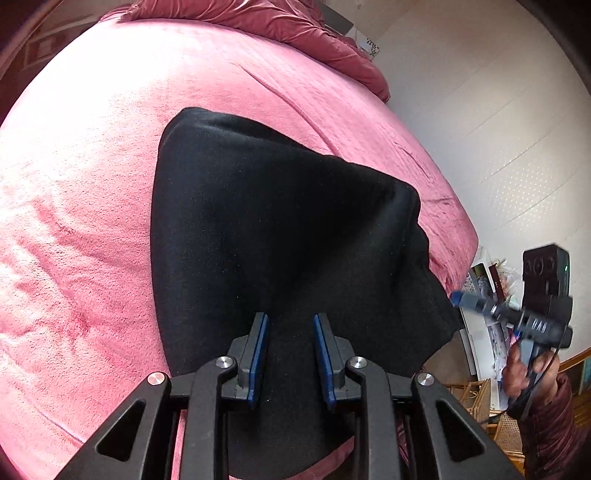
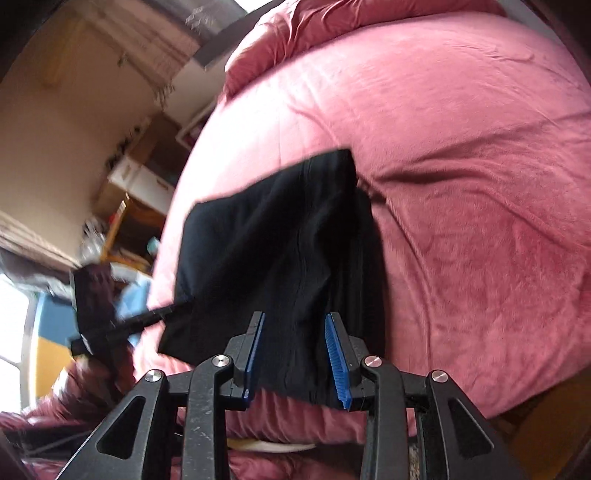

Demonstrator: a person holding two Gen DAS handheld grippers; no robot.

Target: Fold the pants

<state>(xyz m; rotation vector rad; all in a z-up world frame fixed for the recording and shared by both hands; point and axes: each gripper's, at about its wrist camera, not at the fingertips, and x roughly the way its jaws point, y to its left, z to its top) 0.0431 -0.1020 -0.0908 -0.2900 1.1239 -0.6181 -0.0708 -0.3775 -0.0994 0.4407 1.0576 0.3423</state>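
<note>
The black pants (image 1: 280, 236) lie folded on the pink bed (image 1: 74, 221), near its edge. In the left wrist view their long axis runs away from the left gripper (image 1: 290, 321), from the near edge under the jaws up to a rounded far end that points toward the crumpled pink blanket (image 1: 295, 26) at the head of the bed. A fold on the right side of the cloth bulges up and drops off toward the bed's edge.

The left gripper's jaws stand partly open, a narrow gap between the blue pads (image 1: 258, 354). Black cloth fills the space between and beneath them, but I cannot tell whether the pads press on it.

The right gripper (image 2: 295, 321) also hangs over the near edge of the pants (image 2: 280, 240), jaws partly open, a little wider than the left. The cloth runs between its pads (image 2: 338, 362) without being pinched; the hem ends just below them, over the bed's side.

Each wrist view catches the other gripper off to the side, at the corner of the pants, held by a hand (image 1: 517, 369) in a dark red padded sleeve (image 1: 550, 424).
</note>
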